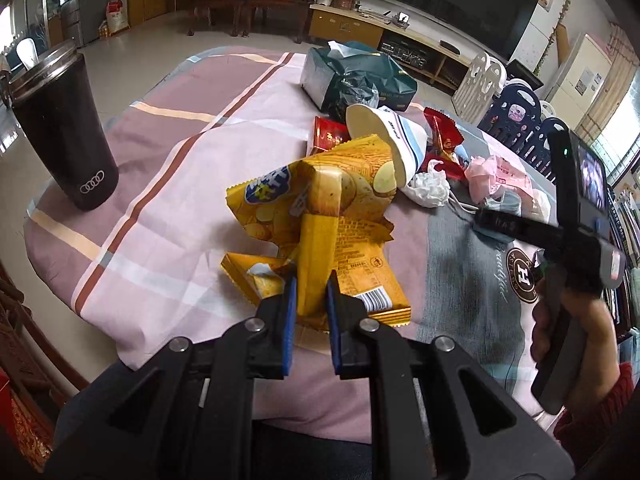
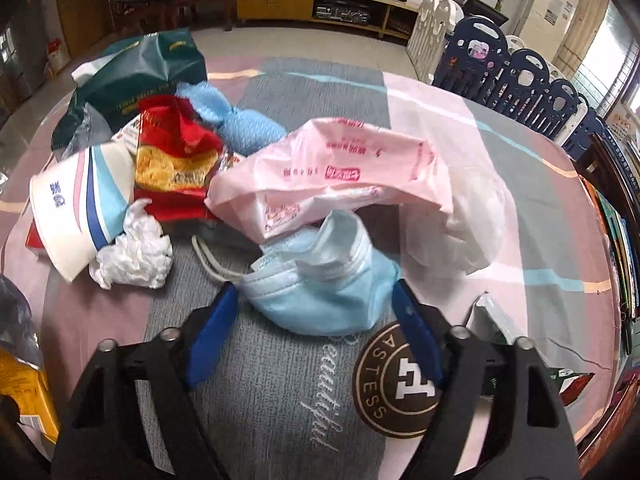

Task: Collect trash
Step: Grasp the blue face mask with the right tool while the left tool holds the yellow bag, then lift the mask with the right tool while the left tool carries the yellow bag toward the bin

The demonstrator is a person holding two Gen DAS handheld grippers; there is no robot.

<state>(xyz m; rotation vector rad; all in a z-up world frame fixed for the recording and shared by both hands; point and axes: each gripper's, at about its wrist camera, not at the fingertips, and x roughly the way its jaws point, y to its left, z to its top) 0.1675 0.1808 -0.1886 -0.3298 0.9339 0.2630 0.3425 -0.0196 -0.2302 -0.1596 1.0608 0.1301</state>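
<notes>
My left gripper [image 1: 311, 286] is shut on a crumpled yellow chip bag [image 1: 320, 216], held over the table's near edge. My right gripper [image 2: 314, 300] is open, its jaws on either side of a light blue face mask [image 2: 320, 292] lying on the cloth. Behind the mask lie a pink plastic bag [image 2: 340, 168], a white paper cup [image 2: 80, 204] on its side, a crumpled white tissue [image 2: 136, 252], a red snack wrapper [image 2: 176, 160] and a blue cloth bundle [image 2: 236, 120]. The cup also shows in the left wrist view [image 1: 396, 140], and the right gripper's handle [image 1: 568, 240] shows there too.
A black tumbler [image 1: 64, 132] stands at the table's left. A dark green paper bag [image 1: 352, 76] lies at the far side, also in the right wrist view [image 2: 140, 68]. A clear plastic bag [image 2: 472, 224] lies right of the pink bag. A green wrapper [image 2: 496, 320] sits by my right finger.
</notes>
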